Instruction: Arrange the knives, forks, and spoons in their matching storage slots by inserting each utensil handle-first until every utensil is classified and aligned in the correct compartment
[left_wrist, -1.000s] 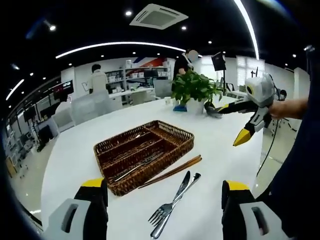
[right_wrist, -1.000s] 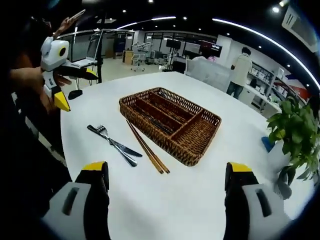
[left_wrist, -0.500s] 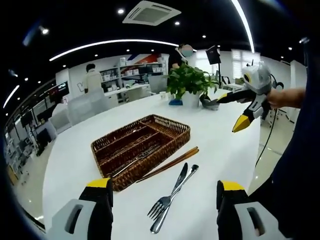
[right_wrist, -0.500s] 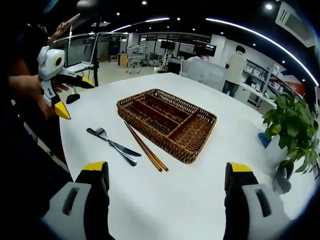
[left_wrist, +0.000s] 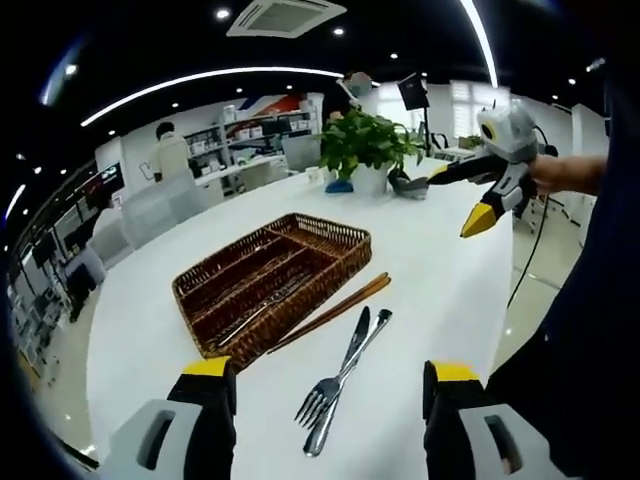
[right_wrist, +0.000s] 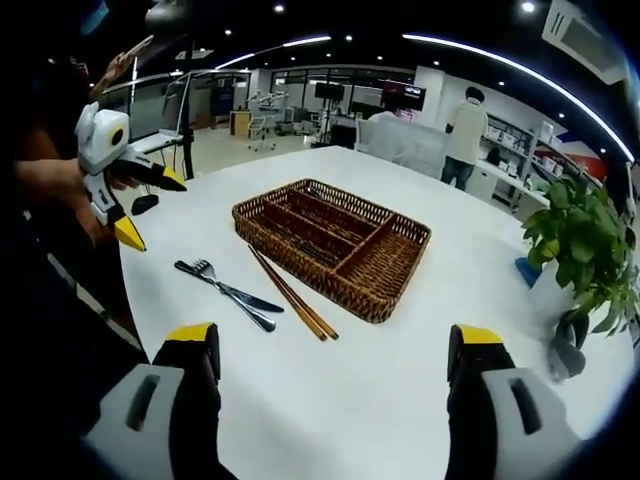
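Change: since a second ago, left gripper view tilted down a little and drawn nearer to the loose cutlery; fork, knife, spoon, chopsticks and basket unmoved on the table.
Meaning: approach only, judged; nothing picked up yet, sorting of the loose pieces not begun.
Left gripper (left_wrist: 325, 425): jaws wide apart, nothing between them, hovering above the table (left_wrist: 440, 280).
Right gripper (right_wrist: 335, 400): jaws wide apart too, empty, held over bare tabletop at 5 o'clock of the basket.
Wicker basket (left_wrist: 300, 225): on the table, long slots with some metal pieces already inside; kind not clear.
Fork (left_wrist: 325, 392): beside the basket at 5 o'clock in left gripper view, tines toward the camera, handle away to 1 o'clock.
Knife (left_wrist: 356, 338): touching the fork, same long axis, blade end far, toward 1 o'clock.
Spoon (left_wrist: 350, 385): lying along the fork, partly hidden under it.
Chopsticks (left_wrist: 335, 312): just beside the basket's long wall, parallel to it, between basket and cutlery.
Next, as a guess: fork nearest to the left jaws; turning needed for going handle-first.
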